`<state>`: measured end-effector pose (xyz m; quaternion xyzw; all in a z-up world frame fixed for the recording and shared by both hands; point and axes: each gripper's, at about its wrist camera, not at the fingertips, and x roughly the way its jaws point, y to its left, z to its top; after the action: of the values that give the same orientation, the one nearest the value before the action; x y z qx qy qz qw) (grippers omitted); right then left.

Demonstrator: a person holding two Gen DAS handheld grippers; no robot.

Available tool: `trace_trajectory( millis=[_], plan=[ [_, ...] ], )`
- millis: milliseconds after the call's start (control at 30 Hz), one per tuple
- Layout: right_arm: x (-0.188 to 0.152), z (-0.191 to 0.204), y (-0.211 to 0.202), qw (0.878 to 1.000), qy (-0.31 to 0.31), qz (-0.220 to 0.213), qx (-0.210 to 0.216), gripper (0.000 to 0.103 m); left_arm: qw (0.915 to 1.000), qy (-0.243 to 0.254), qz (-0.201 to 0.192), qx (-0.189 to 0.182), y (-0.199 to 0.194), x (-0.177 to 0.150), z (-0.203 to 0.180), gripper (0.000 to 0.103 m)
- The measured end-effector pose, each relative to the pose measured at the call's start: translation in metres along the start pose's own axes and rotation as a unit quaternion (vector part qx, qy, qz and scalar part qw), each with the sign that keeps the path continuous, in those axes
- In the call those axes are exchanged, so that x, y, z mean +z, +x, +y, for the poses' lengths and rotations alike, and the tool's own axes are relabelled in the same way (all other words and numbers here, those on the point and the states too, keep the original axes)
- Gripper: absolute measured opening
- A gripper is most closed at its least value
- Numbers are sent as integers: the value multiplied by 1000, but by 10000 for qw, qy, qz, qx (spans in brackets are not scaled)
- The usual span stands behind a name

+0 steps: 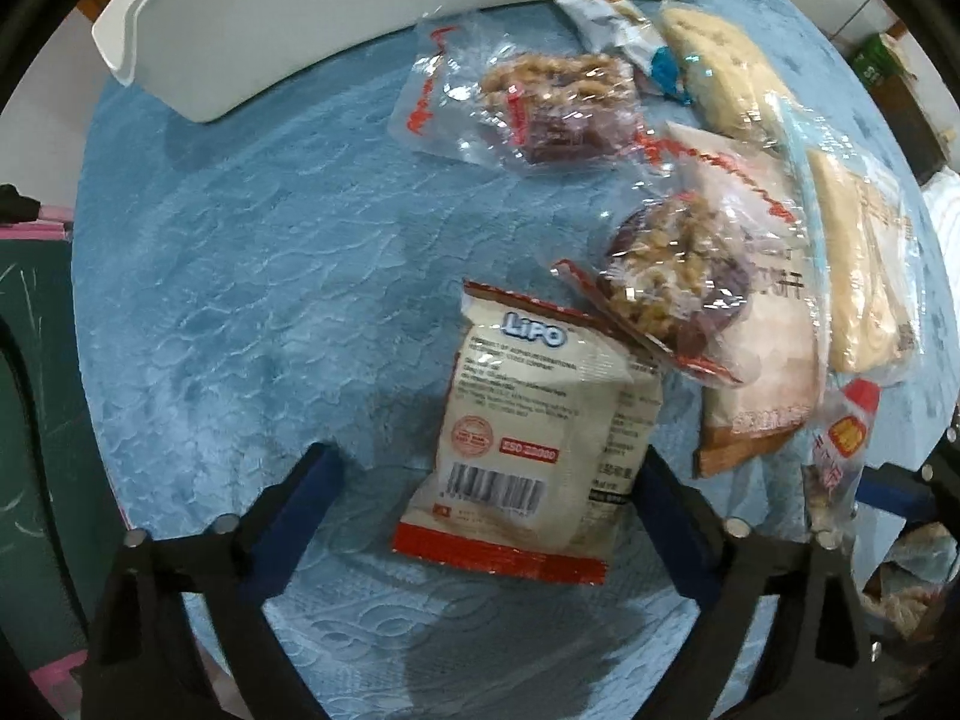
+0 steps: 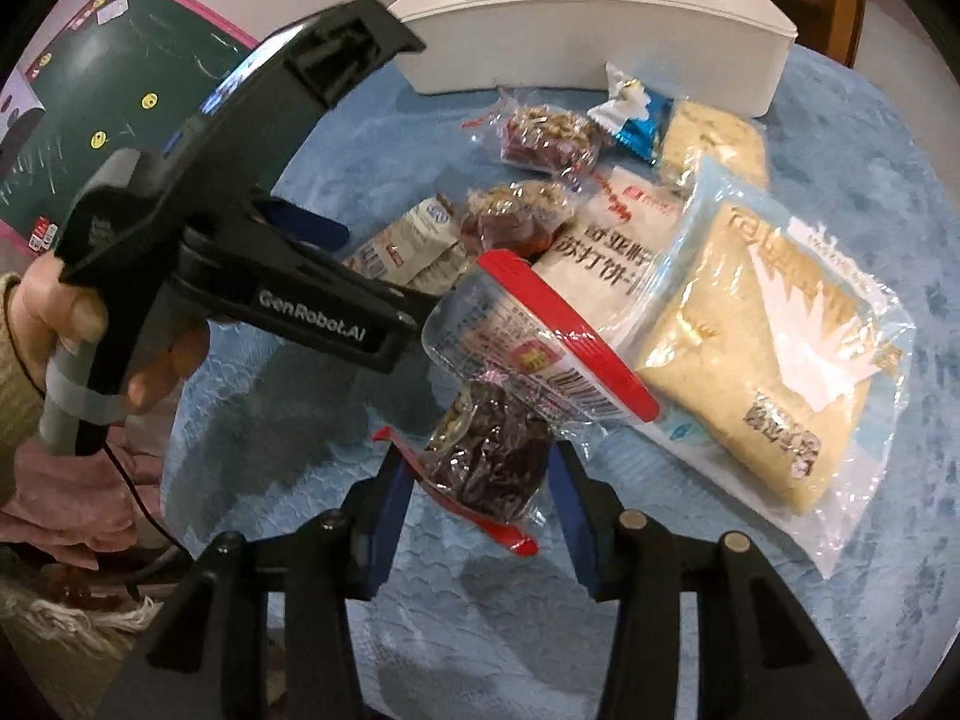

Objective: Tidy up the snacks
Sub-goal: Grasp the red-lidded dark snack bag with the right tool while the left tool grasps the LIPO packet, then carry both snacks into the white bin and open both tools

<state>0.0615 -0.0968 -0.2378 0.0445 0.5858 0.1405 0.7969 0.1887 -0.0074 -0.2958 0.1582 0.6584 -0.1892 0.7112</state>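
Lies label-up on the blue cloth, the white Lipo packet, squarely between the wide-spread fingers of the left gripper and not yet pinched — near the heap of nut bars and cracker bags. Grips a clear red-edged pouch of dark fruit, the right gripper, jaws drawn in against its sides. Looks early on: white bin at the far edge with hardly anything visible inside — nearly all snacks left to sort.
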Motion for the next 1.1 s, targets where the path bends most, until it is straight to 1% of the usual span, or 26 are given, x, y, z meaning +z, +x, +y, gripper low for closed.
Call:
trace_trajectory(
  millis=[67, 100, 133, 200, 267, 367, 500, 633, 700, 767, 833, 933, 1000, 1033, 1100],
  plan=[
    [2, -1, -4, 10000, -1, -39, -3, 46, 9999, 36, -104, 40, -7, -3, -2, 66],
    [1, -3, -7, 10000, 2, -48, 1, 46, 9999, 23, -150, 81, -11, -4, -3, 63],
    [2, -3, -9, 10000, 1, -61, 2, 46, 9998, -7, -173, 79, -15, -5, -3, 55],
    [4, -3, -13, 10000, -19, -91, -6, 46, 9997, -128, -171, 86, -24, -10, -4, 44],
    [8, -3, -21, 9998, -73, -155, -27, 46, 9994, -241, -211, 102, -36, -19, -8, 44],
    [15, 1, -35, 9992, -208, -336, -76, 46, 9988, -259, -401, 107, -57, -30, -18, 43],
    [31, -2, -54, 9980, -253, -567, -67, 46, 9955, -415, -850, 74, -99, -38, -26, 44],
    [55, -7, -76, 9956, -281, -891, -107, 46, 9884, -719, -1333, 69, -142, -29, -18, 44],
    [71, -10, -88, 9930, -291, -1132, -153, 46, 9821, -885, -1662, 96, -170, -18, -8, 44],
    [90, -12, -103, 9894, -326, -1402, -190, 46, 9767, -970, -1914, 69, -189, -8, 1, 44],
    [111, -15, -121, 9843, -361, -1710, -233, 46, 9693, -1077, -2208, 70, -208, 11, 5, 44],
    [142, -19, -144, 9771, -378, -2084, -222, 47, 9575, -1212, -2611, 207, -241, 38, 14, 44],
    [163, -21, -158, 9710, -410, -2341, -246, 47, 9529, -1255, -2752, 236, -256, 55, 19, 44],
    [175, -21, -166, 9669, -430, -2498, -280, 47, 9502, -1284, -2836, 165, -264, 66, 22, 44],
    [193, -22, -176, 9615, -451, -2693, -301, 47, 9454, -1389, -2944, 163, -273, 83, 26, 44]
  ],
)
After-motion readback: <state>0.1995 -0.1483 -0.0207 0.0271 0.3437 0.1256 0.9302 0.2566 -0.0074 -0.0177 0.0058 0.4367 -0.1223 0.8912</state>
